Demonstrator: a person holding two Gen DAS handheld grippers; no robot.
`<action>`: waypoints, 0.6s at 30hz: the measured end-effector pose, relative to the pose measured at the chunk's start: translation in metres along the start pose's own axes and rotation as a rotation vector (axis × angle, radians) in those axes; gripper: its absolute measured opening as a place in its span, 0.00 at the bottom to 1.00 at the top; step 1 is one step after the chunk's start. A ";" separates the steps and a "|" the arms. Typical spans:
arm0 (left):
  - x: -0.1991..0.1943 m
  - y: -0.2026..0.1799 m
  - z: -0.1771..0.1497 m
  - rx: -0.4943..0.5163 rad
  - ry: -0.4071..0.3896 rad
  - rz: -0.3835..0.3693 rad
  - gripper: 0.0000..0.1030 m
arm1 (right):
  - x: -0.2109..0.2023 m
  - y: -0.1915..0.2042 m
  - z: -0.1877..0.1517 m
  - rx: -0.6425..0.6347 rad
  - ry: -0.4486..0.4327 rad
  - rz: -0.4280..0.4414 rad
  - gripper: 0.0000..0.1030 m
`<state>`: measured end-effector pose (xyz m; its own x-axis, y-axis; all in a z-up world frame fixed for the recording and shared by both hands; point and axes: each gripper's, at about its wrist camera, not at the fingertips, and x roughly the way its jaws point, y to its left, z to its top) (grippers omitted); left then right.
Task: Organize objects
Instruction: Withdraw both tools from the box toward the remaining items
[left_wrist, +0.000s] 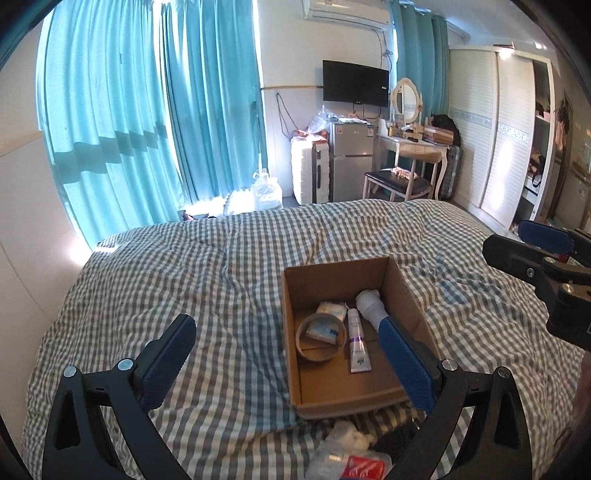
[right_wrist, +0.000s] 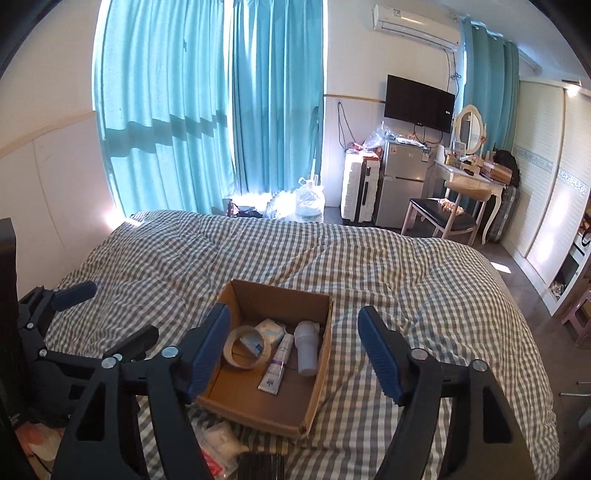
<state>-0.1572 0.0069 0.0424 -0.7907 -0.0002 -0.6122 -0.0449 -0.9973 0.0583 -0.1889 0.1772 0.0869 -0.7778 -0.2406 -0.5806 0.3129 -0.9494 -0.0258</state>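
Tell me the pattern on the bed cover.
The bed cover is a grey-and-white check. It shows best in the right wrist view.

Cardboard box (right_wrist: 236, 402) near half bare; tape roll (right_wrist: 246, 347), tube (right_wrist: 275, 365) crowd far half.

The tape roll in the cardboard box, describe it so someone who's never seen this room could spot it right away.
On the checked bed cover sits an open cardboard box. The tape roll lies inside at its left, beside a white tube and a white bottle. It is the only ring-shaped thing there, tan, with a small packet showing through its middle.
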 end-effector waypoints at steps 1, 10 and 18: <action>-0.006 0.000 -0.004 0.001 -0.001 0.003 0.99 | -0.006 0.002 -0.005 -0.006 0.000 0.000 0.71; -0.041 0.002 -0.044 -0.043 -0.032 0.025 0.99 | -0.042 0.014 -0.053 -0.018 -0.009 0.039 0.81; -0.032 0.006 -0.072 -0.054 -0.016 0.046 0.99 | -0.041 0.012 -0.081 -0.035 -0.007 0.040 0.87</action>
<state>-0.0882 -0.0039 0.0051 -0.8009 -0.0455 -0.5971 0.0242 -0.9988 0.0437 -0.1097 0.1923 0.0445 -0.7677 -0.2800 -0.5764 0.3628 -0.9313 -0.0308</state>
